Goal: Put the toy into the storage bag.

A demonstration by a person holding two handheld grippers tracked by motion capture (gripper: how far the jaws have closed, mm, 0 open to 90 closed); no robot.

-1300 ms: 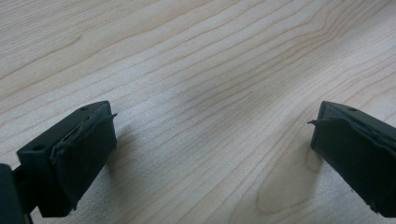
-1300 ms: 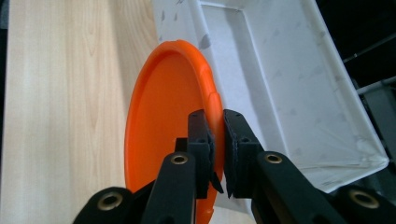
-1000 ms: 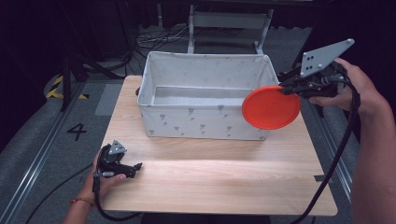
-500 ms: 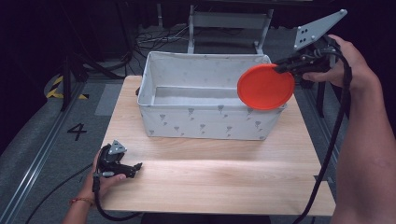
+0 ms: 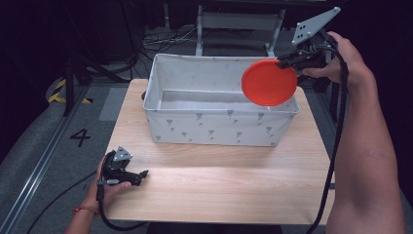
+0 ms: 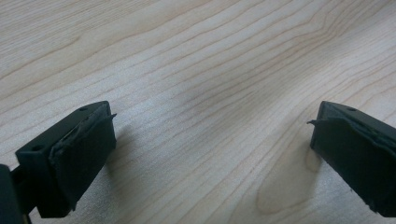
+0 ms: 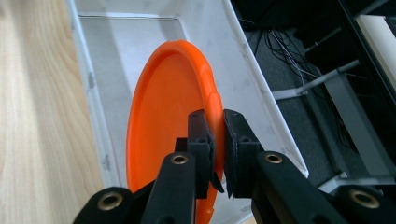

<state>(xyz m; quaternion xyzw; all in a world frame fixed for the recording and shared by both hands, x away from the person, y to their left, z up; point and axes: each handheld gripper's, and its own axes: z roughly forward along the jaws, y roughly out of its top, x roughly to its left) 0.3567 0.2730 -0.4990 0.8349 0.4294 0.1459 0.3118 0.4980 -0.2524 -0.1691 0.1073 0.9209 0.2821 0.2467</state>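
Note:
An orange plate (image 5: 269, 83) hangs tilted on its edge over the right end of the white fabric bin (image 5: 195, 127). My right gripper (image 5: 288, 60) is shut on the plate's rim, held by a hand at the upper right. In the right gripper view the plate (image 7: 163, 116) stands between the two black jaws of the right gripper (image 7: 215, 135), above the bin's inside (image 7: 126, 51). My left gripper (image 5: 141, 174) rests low on the wooden table (image 5: 219, 180) near its front left corner. Its jaws stand wide apart over bare wood (image 6: 210, 93), so the left gripper (image 6: 210, 140) is open with nothing between its fingers.
The bin has small grey prints on its walls and nothing visible inside. Cables and metal frame legs (image 5: 238, 22) lie on the dark floor behind the table. A floor mark "4" (image 5: 80, 137) sits left of the table. A black cable (image 5: 336, 146) trails along the right forearm.
The right gripper has carried the orange plate up and leftward, from beside the bin's right front corner to above its right end. The left gripper has stayed put.

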